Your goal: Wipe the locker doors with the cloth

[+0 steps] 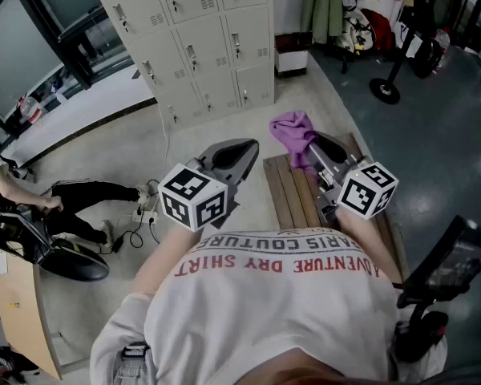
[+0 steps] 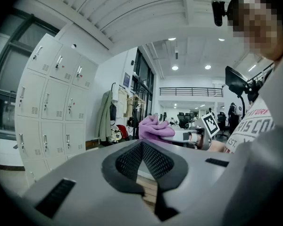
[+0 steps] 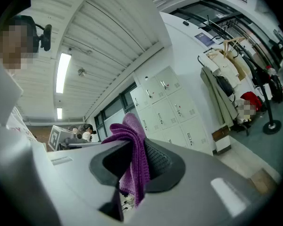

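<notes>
A purple cloth [image 1: 293, 134] hangs from my right gripper [image 1: 314, 144], which is shut on it; in the right gripper view the cloth [image 3: 133, 159] is pinched between the dark pads. My left gripper [image 1: 242, 152] is held beside it at the left, shut, with nothing between its pads [image 2: 153, 160]. The grey lockers [image 1: 194, 40] stand ahead at the upper left of the head view, a good way beyond both grippers. They also show in the left gripper view as lockers [image 2: 49, 107] and in the right gripper view as lockers [image 3: 167, 109]. The purple cloth [image 2: 153, 128] appears past the left jaws.
A slatted wooden bench [image 1: 293, 195] lies on the floor under the right gripper. A person sits at the left by a bike [image 1: 40, 243]. Cables lie on the floor [image 1: 140, 215]. Coats hang on a rack [image 1: 325, 6] at the right of the lockers.
</notes>
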Motion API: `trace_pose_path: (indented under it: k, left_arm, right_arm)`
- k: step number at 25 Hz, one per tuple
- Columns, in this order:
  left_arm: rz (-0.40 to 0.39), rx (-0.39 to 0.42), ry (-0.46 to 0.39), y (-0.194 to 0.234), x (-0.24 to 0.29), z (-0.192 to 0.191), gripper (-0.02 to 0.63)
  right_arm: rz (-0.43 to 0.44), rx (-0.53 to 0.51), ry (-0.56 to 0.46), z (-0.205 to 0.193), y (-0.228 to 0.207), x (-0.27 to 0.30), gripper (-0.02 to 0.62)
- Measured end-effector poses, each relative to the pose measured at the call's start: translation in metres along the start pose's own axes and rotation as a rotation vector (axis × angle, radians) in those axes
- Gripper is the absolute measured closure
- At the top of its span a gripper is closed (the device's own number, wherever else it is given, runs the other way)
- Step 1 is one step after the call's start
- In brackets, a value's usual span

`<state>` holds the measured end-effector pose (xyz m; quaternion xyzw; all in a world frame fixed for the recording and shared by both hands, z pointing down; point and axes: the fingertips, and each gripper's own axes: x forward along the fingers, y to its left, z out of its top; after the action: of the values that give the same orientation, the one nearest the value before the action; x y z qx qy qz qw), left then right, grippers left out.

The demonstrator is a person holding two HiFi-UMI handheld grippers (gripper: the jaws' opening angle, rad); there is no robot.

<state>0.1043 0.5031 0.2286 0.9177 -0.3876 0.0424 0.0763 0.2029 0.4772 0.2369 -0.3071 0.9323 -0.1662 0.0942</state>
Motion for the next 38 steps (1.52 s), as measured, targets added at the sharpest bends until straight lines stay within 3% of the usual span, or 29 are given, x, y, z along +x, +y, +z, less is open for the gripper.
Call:
trace_pose_path:
  k: [12, 17, 25, 32, 38]
  left_arm:
    - [0.001, -0.004, 0.012, -0.006, 0.003, -0.003, 0.604]
    - [-0.001, -0.008, 0.020, -0.008, 0.004, -0.004, 0.604]
    - [0.034, -0.042, 0.029, 0.008, 0.009, -0.021, 0.604]
    - [0.060, -0.110, 0.026, 0.079, 0.028, -0.024, 0.604]
    - [0.084, -0.143, 0.023, 0.178, 0.063, -0.032, 0.604]
  right_arm:
    - [0.018, 0.003, -0.004, -0.001, 0.001, -0.003, 0.528]
    - [0.058, 0.031, -0.020, 0.000, 0.004, -0.005, 0.528]
    - [0.048, 0.084, -0.035, -0.012, -0.015, 0.001, 0.528]
    - [0.018, 0.084, 0.034, -0.022, -0.050, 0.063, 0.528]
    - [0.011, 0.100, 0.071, -0.031, -0.106, 0.151, 0.528]
